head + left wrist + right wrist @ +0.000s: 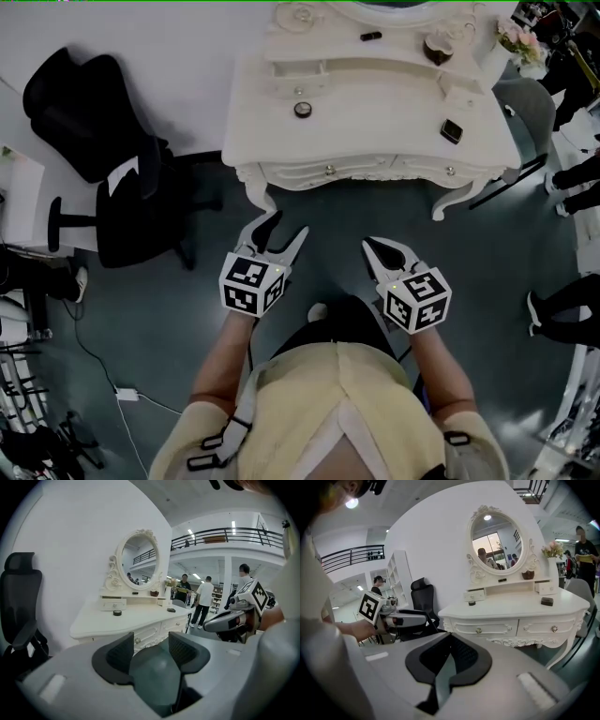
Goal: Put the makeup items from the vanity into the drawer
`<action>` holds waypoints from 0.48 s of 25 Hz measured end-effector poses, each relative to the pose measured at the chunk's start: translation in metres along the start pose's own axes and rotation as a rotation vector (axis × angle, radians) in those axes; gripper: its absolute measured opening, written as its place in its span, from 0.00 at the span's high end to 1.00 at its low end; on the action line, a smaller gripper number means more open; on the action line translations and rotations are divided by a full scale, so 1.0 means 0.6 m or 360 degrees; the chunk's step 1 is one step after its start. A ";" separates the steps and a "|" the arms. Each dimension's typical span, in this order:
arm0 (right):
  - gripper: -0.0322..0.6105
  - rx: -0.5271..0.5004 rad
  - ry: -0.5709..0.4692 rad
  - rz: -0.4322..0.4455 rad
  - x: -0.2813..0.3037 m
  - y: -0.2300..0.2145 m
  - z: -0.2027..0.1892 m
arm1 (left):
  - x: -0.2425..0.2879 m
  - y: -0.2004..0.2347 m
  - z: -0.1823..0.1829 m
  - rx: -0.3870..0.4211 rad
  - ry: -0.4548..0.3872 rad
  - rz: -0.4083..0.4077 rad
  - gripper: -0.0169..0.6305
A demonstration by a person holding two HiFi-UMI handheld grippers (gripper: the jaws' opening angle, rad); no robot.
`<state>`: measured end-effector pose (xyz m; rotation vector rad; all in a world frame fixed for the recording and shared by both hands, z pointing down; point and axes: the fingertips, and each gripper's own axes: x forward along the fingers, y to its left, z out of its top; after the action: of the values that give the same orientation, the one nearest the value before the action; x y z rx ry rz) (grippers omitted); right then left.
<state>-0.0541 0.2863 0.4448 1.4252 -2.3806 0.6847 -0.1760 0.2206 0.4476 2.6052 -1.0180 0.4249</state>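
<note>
Two claws, both empty and both short of the vanity (375,131). Your left claw (286,228) has its jaws spread wide with only floor (328,216) showing between them. Your right claw (371,247) has its jaws pressed together on nothing.

Straight ahead of both, the two drawers (497,628) sit closed, each with a small knob (478,630). Beyond them on the tabletop, the round black compact (303,110) lies ahead of your left claw, close under the raised shelf. The dark square case (452,131) lies ahead and to the right of your right claw, near the tabletop's right end.

The likely trouble is the drawer. A closed right claw can't take a knob, and a knob that small looks easy to slip off if you pinch it off-centre or pull at an angle. Reaching over the front edge for the compact, you could push it against the shelf rather than grip it.

Room is good directly ahead. Watch the carved front edge and the curved legs (258,190) low down. The black office chair (112,169) stands well off your left claw's outer side, and the grey chair (530,108) sits just beside the vanity's right end.
</note>
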 end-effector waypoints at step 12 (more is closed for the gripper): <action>0.95 -0.0065 0.0004 0.0070 0.109 -0.134 0.072 | 0.152 0.084 0.051 0.0112 0.0104 0.0198 0.59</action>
<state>-0.0143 0.1827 0.4591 1.3581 -2.4166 0.6447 -0.1420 0.1190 0.4632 2.5790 -1.1672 0.5818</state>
